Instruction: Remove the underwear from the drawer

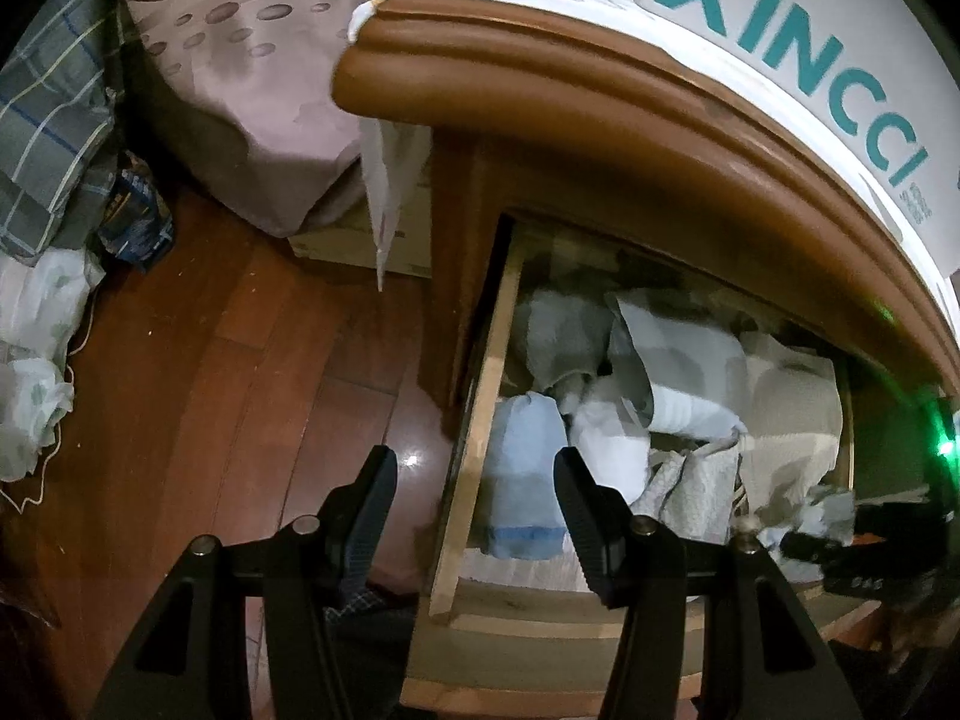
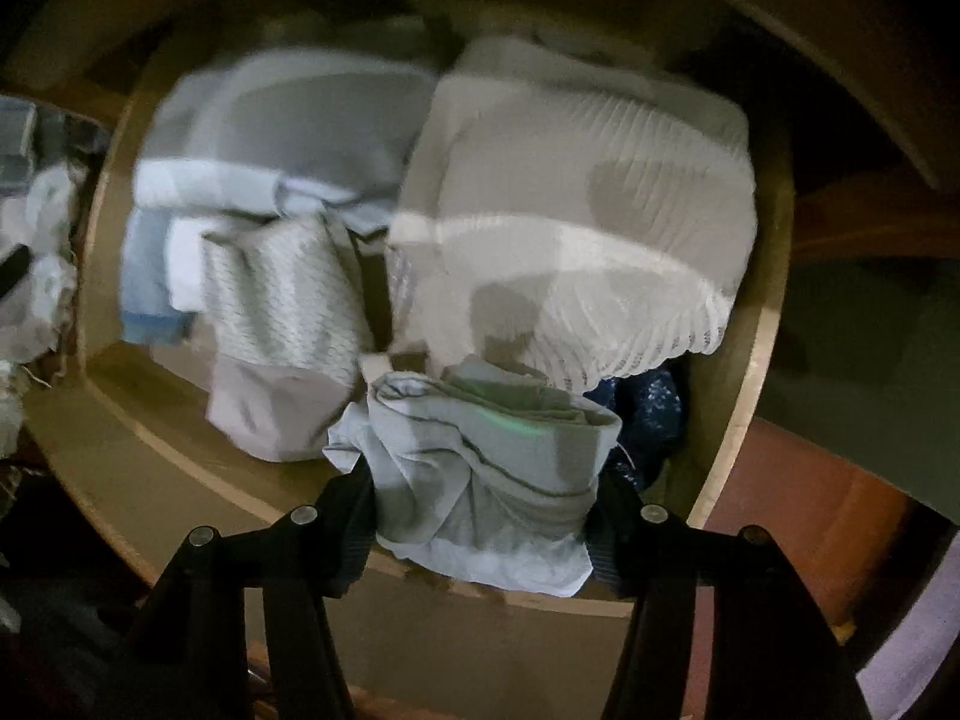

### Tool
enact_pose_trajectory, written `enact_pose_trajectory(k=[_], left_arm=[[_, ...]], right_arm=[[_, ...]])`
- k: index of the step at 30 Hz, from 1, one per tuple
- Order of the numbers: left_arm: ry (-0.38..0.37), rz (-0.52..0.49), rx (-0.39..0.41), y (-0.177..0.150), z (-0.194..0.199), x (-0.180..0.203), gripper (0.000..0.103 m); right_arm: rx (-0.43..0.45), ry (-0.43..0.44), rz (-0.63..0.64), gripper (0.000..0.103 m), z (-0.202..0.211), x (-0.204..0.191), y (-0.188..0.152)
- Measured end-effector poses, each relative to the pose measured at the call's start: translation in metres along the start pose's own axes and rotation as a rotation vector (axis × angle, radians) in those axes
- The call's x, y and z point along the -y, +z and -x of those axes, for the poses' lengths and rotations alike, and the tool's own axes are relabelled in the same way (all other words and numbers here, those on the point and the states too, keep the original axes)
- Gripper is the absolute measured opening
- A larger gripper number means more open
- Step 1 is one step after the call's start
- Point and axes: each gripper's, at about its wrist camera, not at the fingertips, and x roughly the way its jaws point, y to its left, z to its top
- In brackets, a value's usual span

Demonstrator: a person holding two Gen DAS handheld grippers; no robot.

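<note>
**Right claw pinched a grey garment at the drawer's front**

The right gripper [image 2: 483, 516] pointed down into the open drawer [image 2: 750, 360], its jaws clamped on a bunched grey piece of underwear [image 2: 480, 462]. The cloth bulged between the pads and sagged over the front edge, near the drawer's front right corner. Whether it had fully cleared the pile could not be told through the blur.

The left gripper [image 1: 474, 516] hung over the drawer's left rim [image 1: 480, 420], jaws spread partway and holding nothing; one finger stood over the floor [image 1: 210, 360], the other over a folded blue cloth [image 1: 525, 480].

The rest of the drawer held folded pale laundry: a ribbed white piece [image 2: 576, 222] toward the back right, a patterned one [image 2: 282, 294] left of centre.

The underwear looked light, soft and limp. It would likely drape and stretch, not hold shape, and could snag a neighbour. A pinch across the thick folded middle, gathering several layers, seemed the surest hold.
</note>
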Motion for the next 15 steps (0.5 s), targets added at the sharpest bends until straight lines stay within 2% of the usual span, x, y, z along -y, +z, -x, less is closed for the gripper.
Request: enact_pose_trajectory(k=[7, 15], left_arm=[[-0.047, -0.039, -0.039, -0.004, -0.006, 0.012, 0.056], [-0.133, -0.112, -0.134, -0.014, -0.020, 0.041, 0.056]], right_arm=[[0.119, 0.000, -0.048, 0.055, 0.027, 0.006, -0.011], [0.255, -0.018, -0.101, 0.055, 0.028, 0.008, -0.044]])
